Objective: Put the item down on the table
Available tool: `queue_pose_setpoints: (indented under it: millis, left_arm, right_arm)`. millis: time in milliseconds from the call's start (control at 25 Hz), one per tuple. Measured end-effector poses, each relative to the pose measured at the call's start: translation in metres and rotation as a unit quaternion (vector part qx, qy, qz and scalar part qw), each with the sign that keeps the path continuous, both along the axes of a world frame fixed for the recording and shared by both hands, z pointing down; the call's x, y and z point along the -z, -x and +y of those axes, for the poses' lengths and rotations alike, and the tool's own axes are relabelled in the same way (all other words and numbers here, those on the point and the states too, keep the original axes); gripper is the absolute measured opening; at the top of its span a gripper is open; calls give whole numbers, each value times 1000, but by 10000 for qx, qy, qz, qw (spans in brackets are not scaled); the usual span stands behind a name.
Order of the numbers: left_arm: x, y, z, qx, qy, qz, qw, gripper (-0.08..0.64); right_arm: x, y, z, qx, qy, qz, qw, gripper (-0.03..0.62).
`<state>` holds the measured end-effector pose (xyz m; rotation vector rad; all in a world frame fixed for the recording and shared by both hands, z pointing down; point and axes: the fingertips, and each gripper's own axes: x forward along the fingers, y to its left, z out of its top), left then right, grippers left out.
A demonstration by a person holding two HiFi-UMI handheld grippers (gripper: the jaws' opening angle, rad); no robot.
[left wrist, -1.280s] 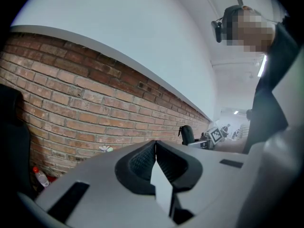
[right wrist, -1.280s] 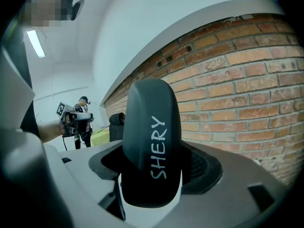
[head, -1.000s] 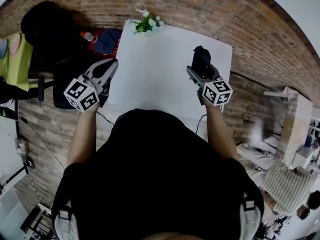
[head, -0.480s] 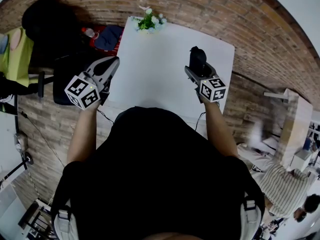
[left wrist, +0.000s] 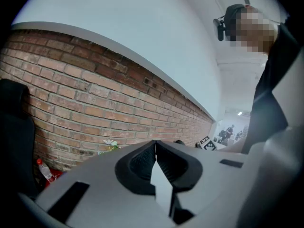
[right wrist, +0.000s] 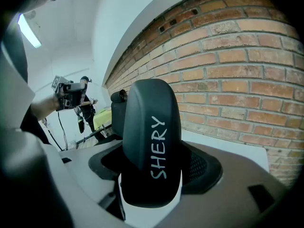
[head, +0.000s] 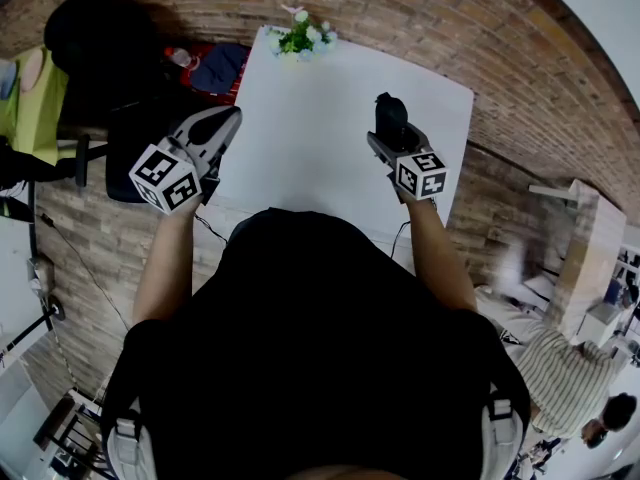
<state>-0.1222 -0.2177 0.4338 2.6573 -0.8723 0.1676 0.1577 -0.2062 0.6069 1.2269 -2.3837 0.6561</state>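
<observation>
A black oblong case (right wrist: 152, 141) with white "SHERY" lettering stands upright between the jaws of my right gripper (right wrist: 153, 175), which is shut on it. In the head view that case (head: 389, 111) hangs over the right part of the white table (head: 310, 128), in the right gripper (head: 390, 128); I cannot tell whether it touches the top. My left gripper (head: 228, 120) is held at the table's left edge, and its pads (left wrist: 142, 161) meet with nothing between them. The left gripper (left wrist: 155, 151) points toward the brick wall.
A small pot of white flowers (head: 300, 38) stands at the table's far edge. Left of the table are a black chair (head: 90, 48), a red bag with a blue thing on it (head: 210, 70) and a bottle (head: 180, 58). People stand at the lower right (head: 615, 413).
My right gripper has sunk toward the table with the black case still in it, shifting slightly left in the view. The left gripper has stayed where it was.
</observation>
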Motion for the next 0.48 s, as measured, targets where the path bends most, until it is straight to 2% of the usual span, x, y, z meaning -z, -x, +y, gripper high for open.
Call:
queue_pose_setpoints:
  millis: [480]
  left_arm:
    - [0,5,3,179,93,-31,9998,14]
  right_arm:
    - [-36,7,3,124,446,67,9989,339]
